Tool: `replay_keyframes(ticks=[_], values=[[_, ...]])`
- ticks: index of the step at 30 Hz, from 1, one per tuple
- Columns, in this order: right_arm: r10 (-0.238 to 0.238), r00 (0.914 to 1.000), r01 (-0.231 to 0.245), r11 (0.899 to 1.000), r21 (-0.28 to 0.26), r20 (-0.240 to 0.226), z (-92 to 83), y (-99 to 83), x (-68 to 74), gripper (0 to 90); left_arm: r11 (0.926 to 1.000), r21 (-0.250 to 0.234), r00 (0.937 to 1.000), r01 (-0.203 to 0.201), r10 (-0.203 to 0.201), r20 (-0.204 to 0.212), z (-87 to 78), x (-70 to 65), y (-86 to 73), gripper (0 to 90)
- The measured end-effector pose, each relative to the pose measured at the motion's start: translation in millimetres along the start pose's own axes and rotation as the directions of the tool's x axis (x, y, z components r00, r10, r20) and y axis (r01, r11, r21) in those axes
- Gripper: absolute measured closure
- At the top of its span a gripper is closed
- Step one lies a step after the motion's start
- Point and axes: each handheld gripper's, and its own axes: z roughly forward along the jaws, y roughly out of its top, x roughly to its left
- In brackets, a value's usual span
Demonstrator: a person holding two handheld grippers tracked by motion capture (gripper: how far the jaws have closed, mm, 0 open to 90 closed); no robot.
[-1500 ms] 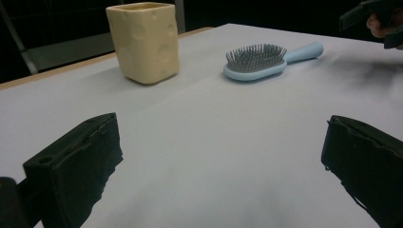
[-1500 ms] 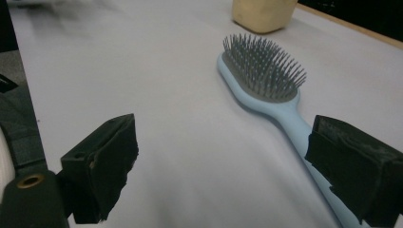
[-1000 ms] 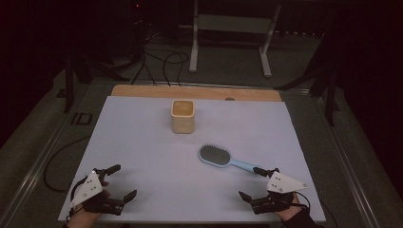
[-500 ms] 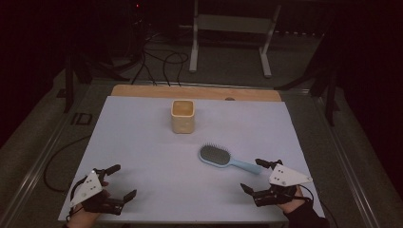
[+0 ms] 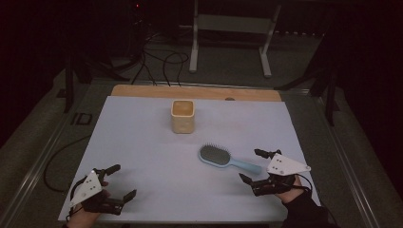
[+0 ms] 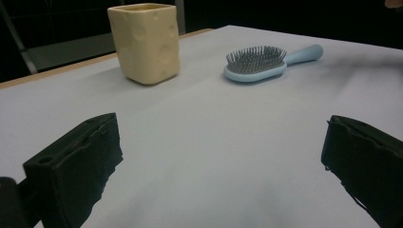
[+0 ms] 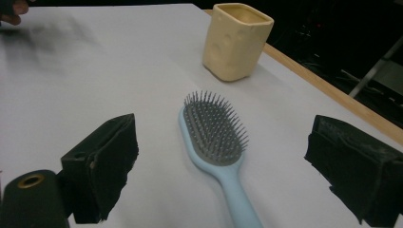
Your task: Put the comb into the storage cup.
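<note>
A light-blue hairbrush [image 5: 216, 156] with grey bristles up lies right of centre on the white table sheet [image 5: 142, 142], its handle pointing toward the near right. My right gripper [image 5: 249, 165] is open, its jaws standing either side of the handle's end without touching it. In the right gripper view the brush [image 7: 214, 130] lies between the wide-apart jaws of the right gripper [image 7: 223, 137]. A pale yellow square cup [image 5: 183, 116] stands upright farther back. At the near left, my left gripper [image 5: 124, 180] is open over bare sheet; in the left gripper view, its jaws [image 6: 221, 137] hold nothing.
The cup [image 6: 145, 42] and brush [image 6: 259, 64] lie well ahead of the left gripper. A wooden strip [image 5: 199, 91] edges the table's far side. Beyond it are floor cables [image 5: 161, 61] and a metal stand [image 5: 228, 28]. Dark floor surrounds the table.
My right gripper has moved forward and slightly right, so its open jaws now straddle the brush handle's end. The left gripper, brush and cup have stayed put.
</note>
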Motion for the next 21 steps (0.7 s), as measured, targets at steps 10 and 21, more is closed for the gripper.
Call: replay_keyframes(ticks=[10, 21], values=[[0.001, 0.9999, -0.001, 1.0, 0.01, 0.01, 7.4, 6.6, -16.2, 9.4, 1.0, -0.001, 1.0, -0.001, 0.001, 0.0, 0.4, 0.0, 0.2, 0.0], [0.029, 0.9995, -0.029, 0.999, 0.04, -0.014, 24.3, 4.8, -34.0, 9.4, 1.0, 0.001, 1.0, -0.004, 0.004, 0.002, 0.4, 0.0, 0.0, 0.0]])
